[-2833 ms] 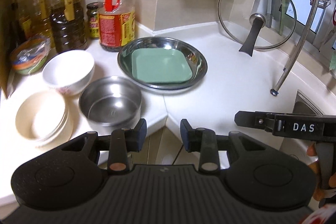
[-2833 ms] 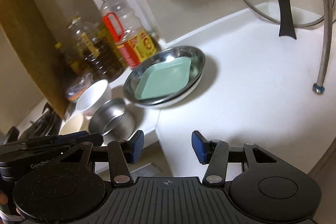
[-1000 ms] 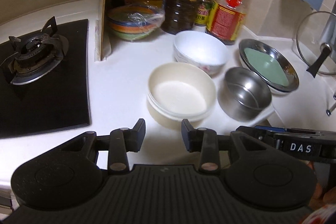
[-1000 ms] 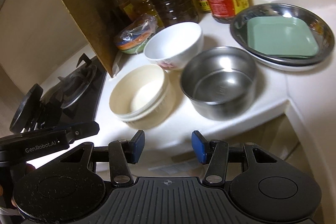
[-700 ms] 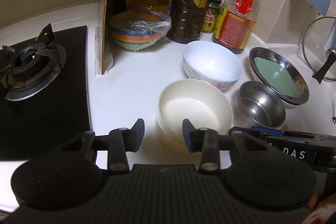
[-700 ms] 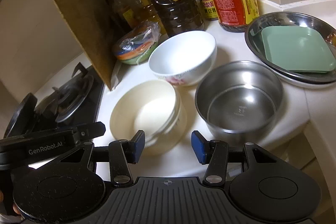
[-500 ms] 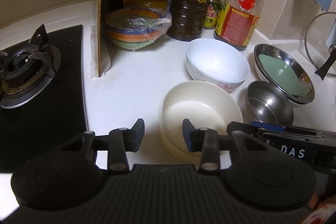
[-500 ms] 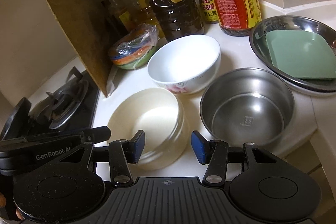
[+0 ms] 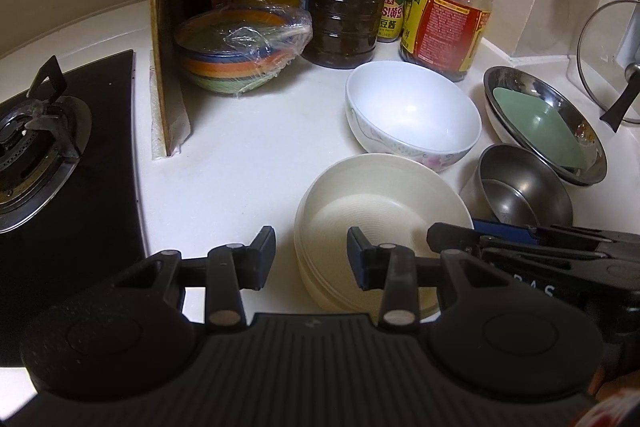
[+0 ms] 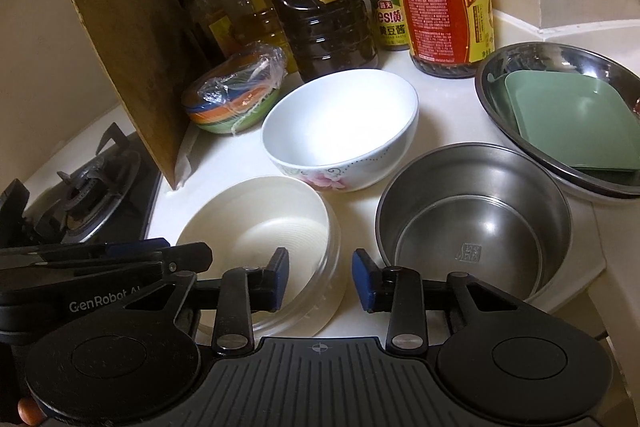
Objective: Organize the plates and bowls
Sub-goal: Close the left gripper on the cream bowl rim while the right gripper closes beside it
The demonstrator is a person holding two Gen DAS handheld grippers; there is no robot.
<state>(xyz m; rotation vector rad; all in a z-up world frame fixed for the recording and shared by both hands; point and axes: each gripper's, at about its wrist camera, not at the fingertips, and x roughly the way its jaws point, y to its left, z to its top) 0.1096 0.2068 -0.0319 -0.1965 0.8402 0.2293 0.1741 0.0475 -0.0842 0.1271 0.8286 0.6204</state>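
Two matte black handheld grippers: the left gripper (image 9: 311, 259) and right gripper (image 10: 320, 281) each have a ribbed central plate between two round housings. Silver rivets dot their black finger arms. The right gripper's pads (image 10: 362, 283) are blue, and beside it the left one's side reads "GenRobot".

Open counter (image 9: 248, 163) lies between the upright wooden board (image 9: 158, 39) and the cream bowl stack (image 9: 380, 211); I can pass there. Bottles (image 10: 324, 11) and the wrapped bowls (image 9: 244, 51) wall off the back. The white bowl (image 10: 340, 131), steel bowl (image 10: 474, 219) and steel plate (image 10: 560, 115) crowd the right side, nearly touching. The gas burner (image 9: 32, 143) bounds the left. My two hand-held grippers sit close together over the cream stack.
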